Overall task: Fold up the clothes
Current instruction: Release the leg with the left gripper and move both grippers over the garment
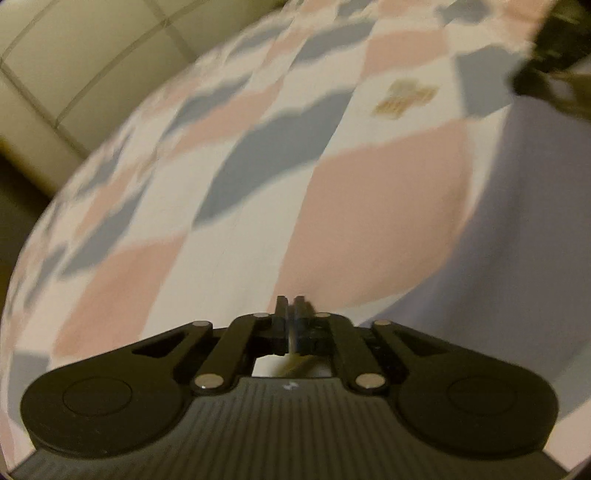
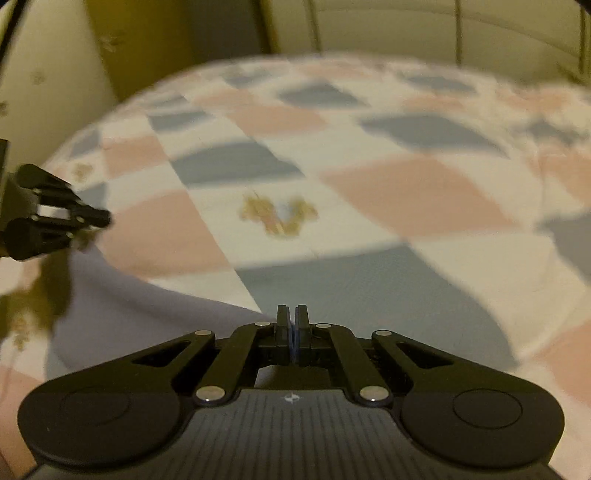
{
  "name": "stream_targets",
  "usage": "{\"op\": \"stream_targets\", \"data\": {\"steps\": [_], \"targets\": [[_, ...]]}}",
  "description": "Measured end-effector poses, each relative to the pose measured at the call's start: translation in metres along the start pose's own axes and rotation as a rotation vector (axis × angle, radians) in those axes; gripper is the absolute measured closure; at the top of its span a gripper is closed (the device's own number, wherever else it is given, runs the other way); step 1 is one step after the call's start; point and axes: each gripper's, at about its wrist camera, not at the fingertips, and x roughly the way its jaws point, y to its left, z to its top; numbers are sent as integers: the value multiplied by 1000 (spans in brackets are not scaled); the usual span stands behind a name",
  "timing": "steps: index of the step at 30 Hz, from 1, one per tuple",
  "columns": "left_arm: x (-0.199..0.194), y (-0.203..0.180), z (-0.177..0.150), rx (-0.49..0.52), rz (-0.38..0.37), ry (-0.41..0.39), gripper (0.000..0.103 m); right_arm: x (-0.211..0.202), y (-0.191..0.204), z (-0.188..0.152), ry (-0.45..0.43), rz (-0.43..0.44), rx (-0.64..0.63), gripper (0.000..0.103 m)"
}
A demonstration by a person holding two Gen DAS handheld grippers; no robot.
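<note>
Both views blurred: I see a checked pink, grey and white bed cover [image 2: 369, 192], tufted headboard [image 1: 66, 66] behind; left hand-held gripper [image 1: 290, 301] and right hand-held gripper [image 2: 292, 310] each clamped on lavender cloth [image 2: 147, 314].

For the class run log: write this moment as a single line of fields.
left claw: shut on lavender garment | right claw: shut on it too | garment: lifted above checkered bedspread | views: motion-blurred

We see the garment [image 2: 129, 306] lying on the bed [image 2: 406, 192], stretched between the left hand-held gripper [image 1: 291, 301] and the right hand-held gripper [image 2: 292, 310], headboard [image 2: 388, 26] behind.
</note>
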Motion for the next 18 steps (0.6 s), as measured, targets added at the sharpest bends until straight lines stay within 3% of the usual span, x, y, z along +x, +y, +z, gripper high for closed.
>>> {"op": "stream_targets", "data": {"steps": [1,3,4,6,9,13,15,18], "targets": [[1,4,-1,-35,22,0,97,3,0,-2,19,-26,32,77],[4,13,-2,-106,65,-1,95,-14,-2,-5,-58,-71,108,58],[2,22,-6,-172,76,6,88,-23,-4,-6,-91,-86,155,53],[-11,55,-23,-372,65,34,69,-42,-10,-14,-131,-16,265,52],[-24,103,-49,-598,53,80,70,-61,-1,-31,-143,83,317,52],[-29,147,-74,-751,89,140,69,-73,21,-65,-88,147,359,52],[-29,161,-92,-807,117,166,69,-70,30,-76,-69,141,379,52],[-25,171,-113,-881,85,176,69,-71,35,-97,-62,108,436,52]]}}
